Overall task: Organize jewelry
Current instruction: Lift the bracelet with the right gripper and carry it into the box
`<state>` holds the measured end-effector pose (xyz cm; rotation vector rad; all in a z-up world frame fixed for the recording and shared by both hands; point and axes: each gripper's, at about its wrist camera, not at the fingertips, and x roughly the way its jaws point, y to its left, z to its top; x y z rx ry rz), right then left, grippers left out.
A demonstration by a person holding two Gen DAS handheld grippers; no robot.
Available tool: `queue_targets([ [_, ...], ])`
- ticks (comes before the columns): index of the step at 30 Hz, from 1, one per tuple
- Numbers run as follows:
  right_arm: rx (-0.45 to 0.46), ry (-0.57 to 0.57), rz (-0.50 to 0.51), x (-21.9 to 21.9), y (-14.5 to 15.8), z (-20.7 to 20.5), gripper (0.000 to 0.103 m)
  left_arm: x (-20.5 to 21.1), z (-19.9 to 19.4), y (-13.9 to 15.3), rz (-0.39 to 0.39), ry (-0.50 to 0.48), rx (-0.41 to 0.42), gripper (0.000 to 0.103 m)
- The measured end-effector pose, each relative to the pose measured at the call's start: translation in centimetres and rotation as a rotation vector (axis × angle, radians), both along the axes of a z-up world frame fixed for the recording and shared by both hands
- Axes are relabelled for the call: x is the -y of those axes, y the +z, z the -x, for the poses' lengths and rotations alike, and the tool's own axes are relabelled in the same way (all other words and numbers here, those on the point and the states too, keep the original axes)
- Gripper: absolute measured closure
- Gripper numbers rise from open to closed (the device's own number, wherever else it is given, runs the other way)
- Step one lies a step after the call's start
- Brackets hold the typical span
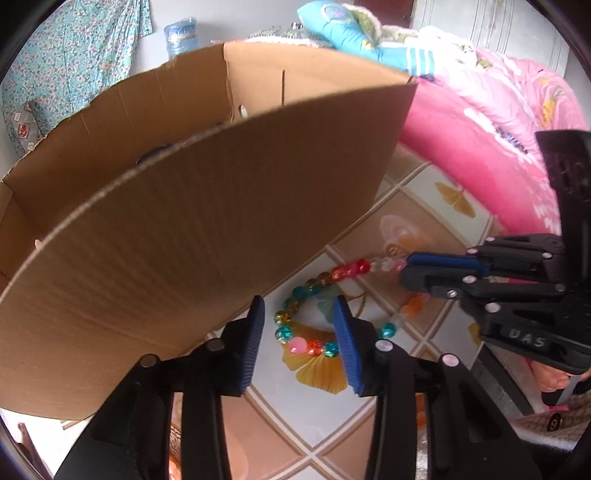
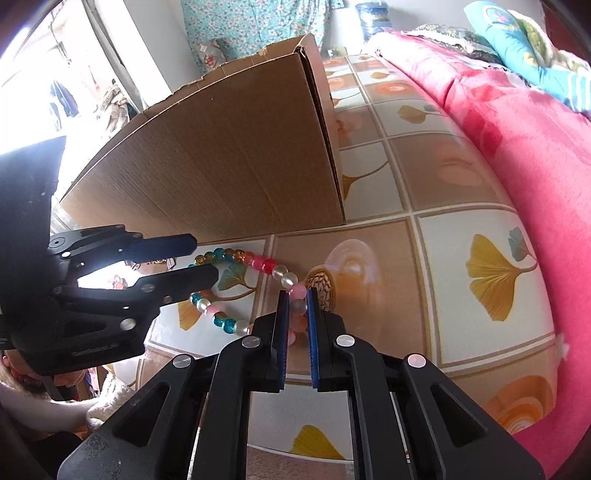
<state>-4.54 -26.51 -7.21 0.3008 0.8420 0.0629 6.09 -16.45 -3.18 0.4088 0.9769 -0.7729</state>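
Note:
A loop of coloured glass beads (image 1: pixel 295 345) lies on the tiled tabletop (image 1: pixel 417 206) in front of a cardboard box (image 1: pixel 184 221). In the left wrist view my left gripper (image 1: pixel 299 306) hovers over the loop's near side. Its blue pads stand apart and the beads show between them, not pressed. My right gripper (image 1: pixel 404 269) comes in from the right, shut on the pale pink end of the strand. In the right wrist view the right gripper (image 2: pixel 297 295) pinches a pink bead of the strand (image 2: pixel 266 262). The left gripper (image 2: pixel 205 258) straddles the beads at the left.
The tall cardboard box (image 2: pixel 221 166) stands close behind the beads, its top open. A pink blanket (image 2: pixel 535 147) and blue pillow (image 1: pixel 347 26) border the table's right side. A person's hand (image 2: pixel 44 410) holds the left tool. Bare tiles (image 2: pixel 461 266) lie to the right.

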Motion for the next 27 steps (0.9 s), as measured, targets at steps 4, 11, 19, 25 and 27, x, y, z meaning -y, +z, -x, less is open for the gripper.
queue_targets([
  [4,0.008,-0.002,0.003,-0.2,0.0,0.1,0.095,0.1,0.0,-0.1,-0.034,0.009,0.012,0.078],
  [11,0.021,-0.027,0.021,-0.9,0.3,0.3,0.096,-0.2,0.3,-0.1,-0.021,0.002,0.026,0.094],
  [19,0.086,-0.044,0.027,-1.8,3.3,2.4,0.096,-1.7,2.0,2.2,0.102,-0.024,0.046,0.094],
  [25,0.181,-0.061,0.085,-3.3,7.7,4.3,0.096,-3.4,3.1,6.3,0.233,-0.027,0.053,0.094],
  [27,0.229,-0.051,0.112,-4.0,9.8,4.7,0.096,-4.4,3.1,8.4,0.291,-0.026,0.070,0.094],
])
